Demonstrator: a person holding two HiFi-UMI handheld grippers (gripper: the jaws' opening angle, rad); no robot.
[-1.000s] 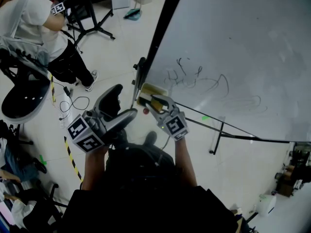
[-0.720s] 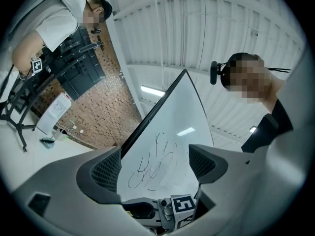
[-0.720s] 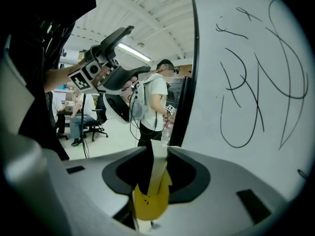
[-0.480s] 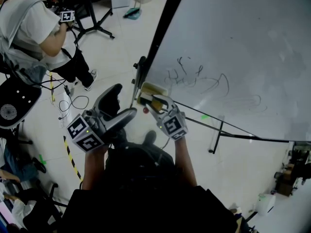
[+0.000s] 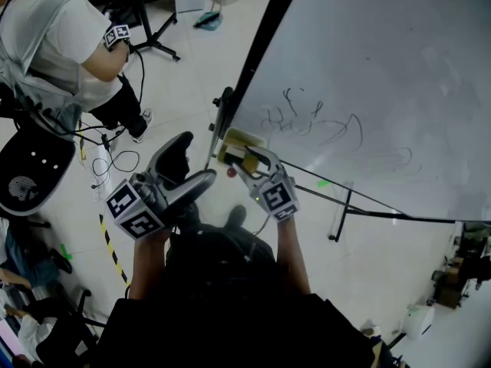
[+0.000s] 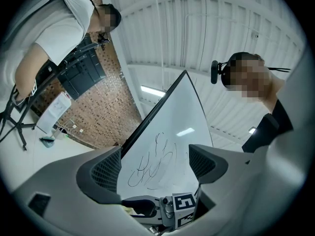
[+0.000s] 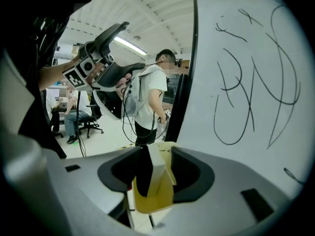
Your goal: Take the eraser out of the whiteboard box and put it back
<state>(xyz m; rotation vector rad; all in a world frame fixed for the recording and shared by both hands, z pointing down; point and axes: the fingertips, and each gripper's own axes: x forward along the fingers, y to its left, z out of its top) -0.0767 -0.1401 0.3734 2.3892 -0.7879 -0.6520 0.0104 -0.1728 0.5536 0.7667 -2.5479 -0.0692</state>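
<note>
A: Well, the fingers (image 7: 189,173) of the right gripper (image 7: 156,151) have just been opening, and they stand wide now. The eraser (image 7: 155,173) is upright between them, but they're not squeezing it. There's a plain gap on its white side. The dark felt side sits close to the other finger, and I can't say whether they touch.

B: So where's the eraser resting?

A: In the yellow box (image 7: 152,200), at the near left corner of the whiteboard (image 5: 368,67), just below the scribbles (image 5: 314,129). It looks set back in, I'd say.

B: How would it handle if it's picked up again?

A: Lightly, I'd guess. It's a small block with a hard white back and a soft felt face. I'd pinch it across the two broad sides, high up where it stands clear of the box wall. The felt will give a bit, so a firm squeeze should hold. The hard side could slip.

B: And the other hand?

A: The left gripper (image 5: 201,157) is off to the left, nearer the person, tipped slightly up at the board. Its jaws are apart with nothing between them. Farther left, another person (image 5: 61,44) stands on the floor, well clear.
</note>
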